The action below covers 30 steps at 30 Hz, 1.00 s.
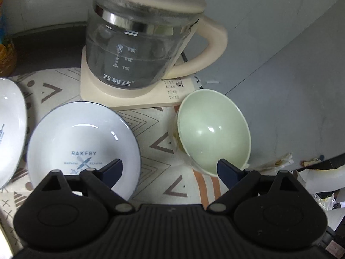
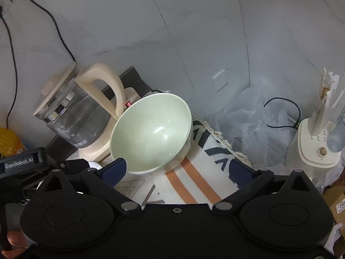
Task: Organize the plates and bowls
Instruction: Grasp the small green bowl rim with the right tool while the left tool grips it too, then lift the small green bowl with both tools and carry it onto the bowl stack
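Observation:
A pale green bowl (image 1: 212, 129) sits on the patterned tablecloth (image 1: 159, 129) beside the kettle; it also shows in the right wrist view (image 2: 151, 133). A white plate marked BAKERY (image 1: 82, 142) lies left of it. Another white plate (image 1: 10, 129) is at the far left edge. My left gripper (image 1: 169, 168) is open above the cloth, with one finger over the BAKERY plate and the other at the green bowl's near rim. My right gripper (image 2: 177, 170) is open just in front of the green bowl, with nothing between its fingers.
A glass kettle with a cream handle (image 1: 140, 43) stands on its base right behind the dishes. Grey walls close in behind and to the right. The table's right edge (image 2: 224, 142) drops to crumpled plastic (image 2: 254, 118) and a white appliance (image 2: 317, 142). An orange bottle (image 2: 9, 142) stands at left.

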{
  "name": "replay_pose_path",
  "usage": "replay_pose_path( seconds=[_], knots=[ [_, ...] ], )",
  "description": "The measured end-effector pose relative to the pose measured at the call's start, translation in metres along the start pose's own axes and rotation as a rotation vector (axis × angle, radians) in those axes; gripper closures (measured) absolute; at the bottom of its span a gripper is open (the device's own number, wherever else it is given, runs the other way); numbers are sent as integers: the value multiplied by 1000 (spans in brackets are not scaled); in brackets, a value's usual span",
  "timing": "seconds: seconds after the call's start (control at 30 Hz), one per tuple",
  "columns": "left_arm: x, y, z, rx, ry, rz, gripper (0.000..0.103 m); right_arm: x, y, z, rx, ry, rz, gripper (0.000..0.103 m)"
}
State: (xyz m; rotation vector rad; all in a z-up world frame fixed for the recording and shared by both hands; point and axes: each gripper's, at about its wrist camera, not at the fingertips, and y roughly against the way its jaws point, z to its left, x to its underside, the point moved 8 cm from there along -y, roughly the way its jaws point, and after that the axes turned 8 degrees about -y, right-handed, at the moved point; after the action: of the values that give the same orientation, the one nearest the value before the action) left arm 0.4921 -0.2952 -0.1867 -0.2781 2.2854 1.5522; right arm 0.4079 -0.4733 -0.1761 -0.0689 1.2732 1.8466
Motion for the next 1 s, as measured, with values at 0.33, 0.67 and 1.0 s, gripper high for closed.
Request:
replay_pose_path(
  seconds=[0.33,0.67,1.0],
  knots=[
    [-12,-49,-7,1,81,29,38,-15,-46,-17,13,-22,87,40],
    [-14,-90,-4,-27,122,67,69,-20,-80,-23,-4,-59,150,64],
    [-13,-94,-9,-26,137,62,91,-12,-89,-13,-31,6,155,77]
  ],
)
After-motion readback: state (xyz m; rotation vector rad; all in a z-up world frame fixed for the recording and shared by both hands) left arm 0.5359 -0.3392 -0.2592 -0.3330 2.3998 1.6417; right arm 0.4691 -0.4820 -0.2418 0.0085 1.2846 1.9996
